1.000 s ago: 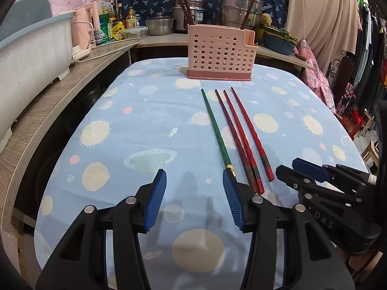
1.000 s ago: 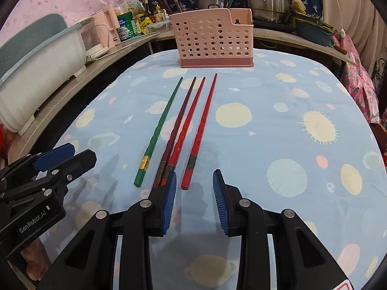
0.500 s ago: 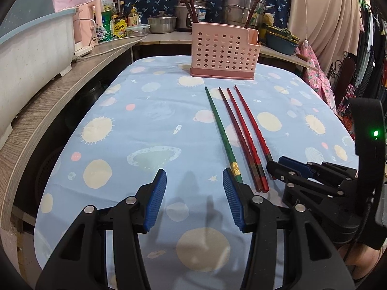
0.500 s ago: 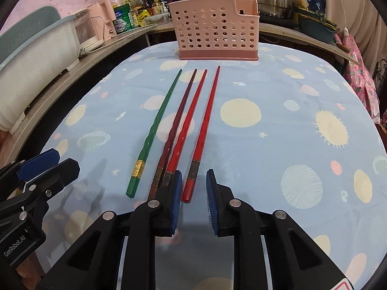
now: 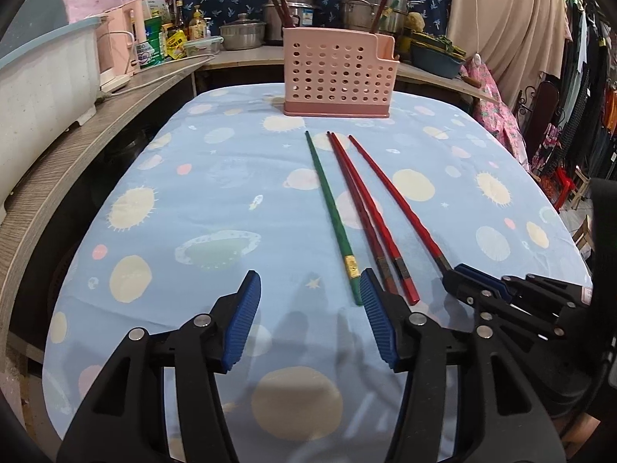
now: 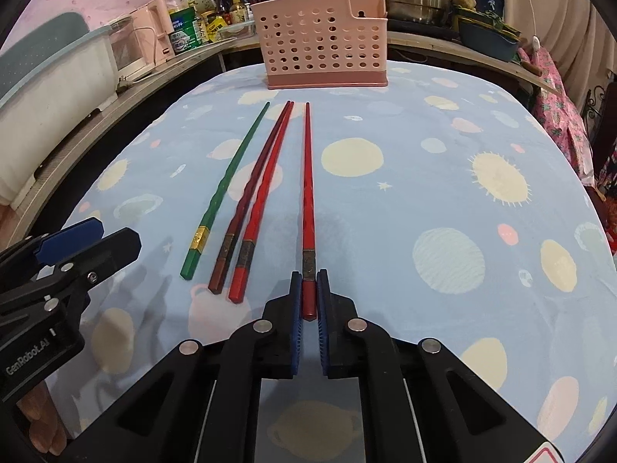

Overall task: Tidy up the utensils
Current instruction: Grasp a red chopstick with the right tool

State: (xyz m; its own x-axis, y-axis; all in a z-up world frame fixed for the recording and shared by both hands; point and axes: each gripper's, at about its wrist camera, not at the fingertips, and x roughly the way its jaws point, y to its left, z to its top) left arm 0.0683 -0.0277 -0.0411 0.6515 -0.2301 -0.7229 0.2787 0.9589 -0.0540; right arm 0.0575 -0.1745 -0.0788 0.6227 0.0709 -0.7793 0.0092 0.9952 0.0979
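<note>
Several long chopsticks lie side by side on the blue planet-print tablecloth [image 6: 443,177]. My right gripper [image 6: 308,289] is shut on the near end of the rightmost red chopstick [image 6: 307,177], which points toward the pink perforated utensil basket [image 6: 324,38]. A green chopstick [image 6: 227,181], a dark red one [image 6: 250,189] and a red one [image 6: 266,189] lie to its left. My left gripper [image 5: 308,308] is open and empty, just short of the green chopstick [image 5: 331,212]. The basket [image 5: 335,73] stands at the table's far end. The right gripper [image 5: 462,281] also shows in the left wrist view.
A wooden counter [image 5: 77,146] runs along the left with a white bin [image 5: 42,77], a pink appliance and bottles. Steel pots [image 5: 374,4] stand behind the basket. Clothes hang at the right [image 5: 578,77]. The table drops off at the right.
My right gripper has closed on the rightmost red chopstick and swung it away from the other chopsticks. The left gripper stays open, moved slightly forward.
</note>
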